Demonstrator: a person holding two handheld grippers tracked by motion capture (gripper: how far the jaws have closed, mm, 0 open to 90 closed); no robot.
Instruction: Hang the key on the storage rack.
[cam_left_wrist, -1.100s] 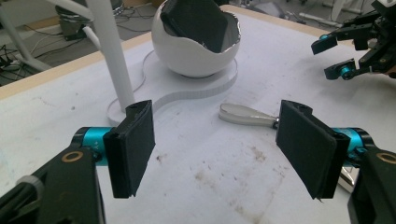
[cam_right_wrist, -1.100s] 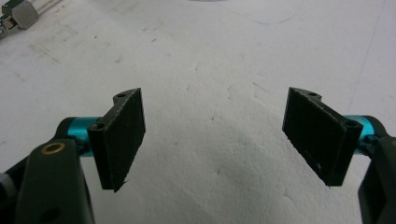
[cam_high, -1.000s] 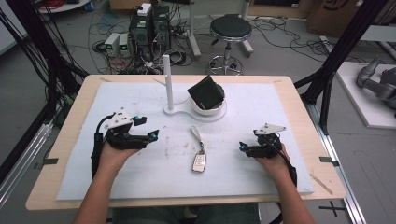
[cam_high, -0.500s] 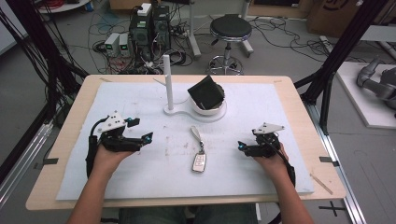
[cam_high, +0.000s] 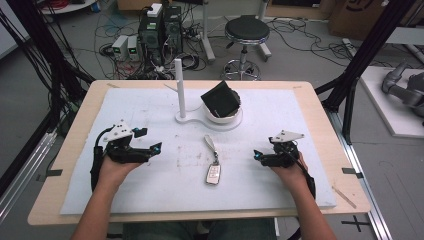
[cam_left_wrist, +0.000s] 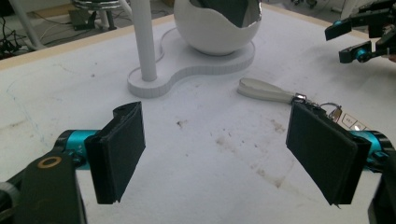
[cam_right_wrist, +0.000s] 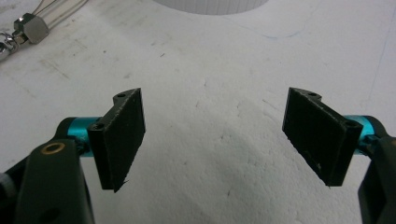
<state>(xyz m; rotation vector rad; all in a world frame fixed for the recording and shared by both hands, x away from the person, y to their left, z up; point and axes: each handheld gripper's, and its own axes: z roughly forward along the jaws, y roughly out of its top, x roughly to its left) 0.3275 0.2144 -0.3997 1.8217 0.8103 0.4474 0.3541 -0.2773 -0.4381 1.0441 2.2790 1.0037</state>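
A silver key fob (cam_high: 213, 174) with a white strap (cam_high: 209, 144) lies on the white mat (cam_high: 150, 200), in front of the stand. My left gripper (cam_high: 151, 139) rests on the mat left of the fob. Its jaws have just been opening and stand wide apart with nothing between them (cam_left_wrist: 219, 154). In the left gripper view the strap (cam_left_wrist: 268, 90) lies ahead, and the fob (cam_left_wrist: 349, 122) peeks from behind the right-hand pad. My right gripper (cam_high: 263, 148) sits on the mat right of the fob, open and empty (cam_right_wrist: 215, 140).
A white stand (cam_high: 186, 118) with an upright post (cam_high: 179, 85) and a bowl (cam_high: 222, 118) holding a tilted black square piece (cam_high: 220, 99) sits at the back centre. The key ring (cam_right_wrist: 28, 25) shows at the top left of the right gripper view. The wooden table edge (cam_high: 200, 217) runs along the front.
My left gripper has slid a little to the left, away from the key fob, and its jaws have opened wider. The right gripper has stayed put.
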